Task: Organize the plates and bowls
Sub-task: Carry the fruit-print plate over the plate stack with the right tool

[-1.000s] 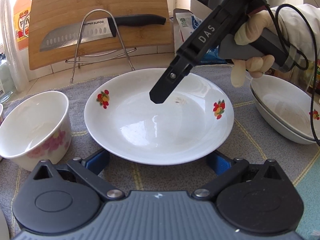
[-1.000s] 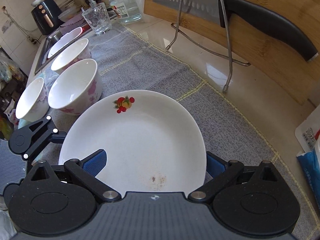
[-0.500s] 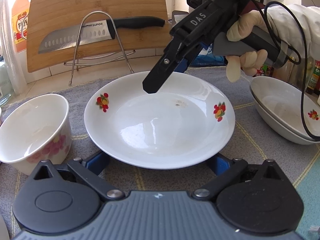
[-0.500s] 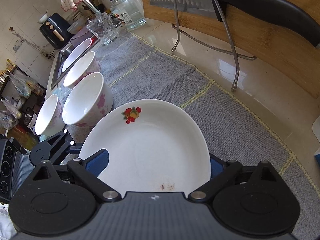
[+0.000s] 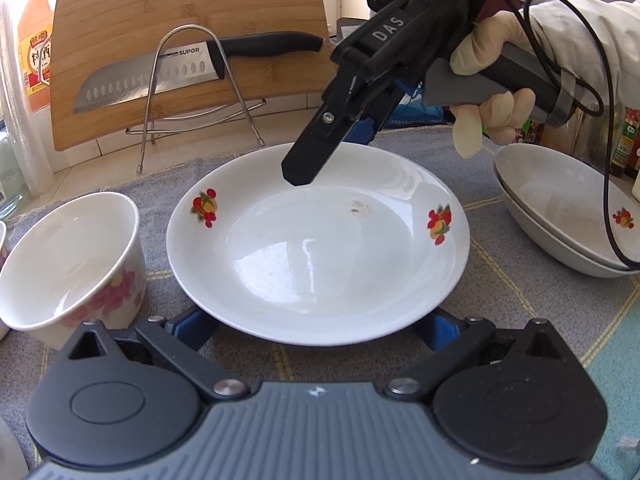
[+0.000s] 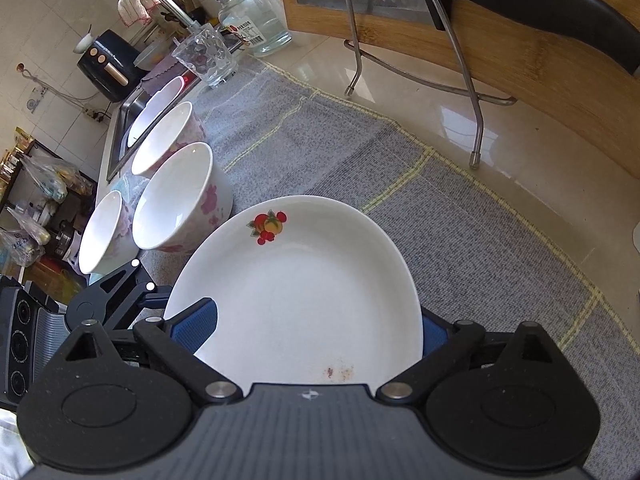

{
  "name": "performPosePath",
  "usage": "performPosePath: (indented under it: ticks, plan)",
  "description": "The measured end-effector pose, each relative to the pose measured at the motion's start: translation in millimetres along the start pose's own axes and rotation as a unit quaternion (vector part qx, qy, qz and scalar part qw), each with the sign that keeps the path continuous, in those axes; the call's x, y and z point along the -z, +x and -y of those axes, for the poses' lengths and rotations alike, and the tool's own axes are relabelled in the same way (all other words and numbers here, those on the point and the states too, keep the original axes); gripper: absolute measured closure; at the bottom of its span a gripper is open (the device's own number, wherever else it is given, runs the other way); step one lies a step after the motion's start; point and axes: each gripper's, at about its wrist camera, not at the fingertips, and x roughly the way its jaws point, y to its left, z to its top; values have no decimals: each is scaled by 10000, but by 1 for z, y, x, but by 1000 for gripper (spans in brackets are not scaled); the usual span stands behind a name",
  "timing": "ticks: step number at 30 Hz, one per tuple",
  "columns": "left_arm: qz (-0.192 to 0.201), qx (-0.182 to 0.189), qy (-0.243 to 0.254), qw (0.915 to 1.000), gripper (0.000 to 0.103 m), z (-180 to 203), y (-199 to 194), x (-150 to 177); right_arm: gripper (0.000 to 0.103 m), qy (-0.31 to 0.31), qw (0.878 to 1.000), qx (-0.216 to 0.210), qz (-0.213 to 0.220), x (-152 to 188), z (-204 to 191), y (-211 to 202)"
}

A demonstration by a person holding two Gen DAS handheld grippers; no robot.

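A grey woven mat (image 6: 460,240) covered the counter and carried all the crockery, presumably to cushion it and stop sliding. At the back, a bamboo cutting board (image 5: 180,20) leaned upright behind a wire stand (image 5: 192,92) that also held a knife (image 5: 160,76), keeping both clear of the working area.

The plate (image 5: 320,248), white with fruit decals and a small brown stain, sat at the centre of the mat. To its right, well apart, two similar plates (image 5: 560,216) were nested as a stack; that stack appeared to be the likely destination. To its left, flowered bowls (image 6: 180,200) stood grouped just beside the plate, the nearest (image 5: 68,256) almost touching its rim.

The left gripper (image 5: 316,326) was positioned low at the plate's near edge. Its blue-padded fingers (image 5: 192,324) were spread wide, one on each side of the rim and partly under it. They gripped nothing.

The right gripper (image 6: 316,330) was angled down over the far rim, held in a gloved hand (image 5: 488,92). From its own camera the blue pads (image 6: 196,324) flanked the plate, with the rim lying between them. Whether the pads pressed on the rim could not be confirmed, as the gripper body hid the contact; the jaws appeared to stand wide rather than clamped.
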Motion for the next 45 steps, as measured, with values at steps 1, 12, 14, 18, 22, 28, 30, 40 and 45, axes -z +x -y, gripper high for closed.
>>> performPosePath:
  ticks: [1,12,14,18,22,28,30,40,45]
  plan:
    - [-10,-1,7,10000,2,0,-1,0,1,18,10000,-7,16,0,-1,-1]
    - [-78,45,141,9999,2,5,-20,4,1,38,9997,-17,248,15,-28,-14]
    - [-62,54,202,9998,2,7,-25,4,1,47,9996,42,263,18,-33,-16]
    - [-78,136,244,9996,2,11,-36,5,1,68,9994,36,326,28,-42,-23]
    - [-124,191,308,9993,2,15,-47,6,2,96,9993,62,358,39,-52,-30]
    - [-151,316,487,9982,2,22,-60,5,2,144,9987,153,466,57,-65,-41]
    - [-137,349,563,9977,2,24,-63,5,2,170,9984,175,517,63,-68,-46]
    - [-91,668,869,9939,2,41,-75,2,2,377,9959,375,726,98,-78,-70]
    - [-69,896,955,9914,2,53,-75,-2,2,512,9936,532,855,115,-78,-83]
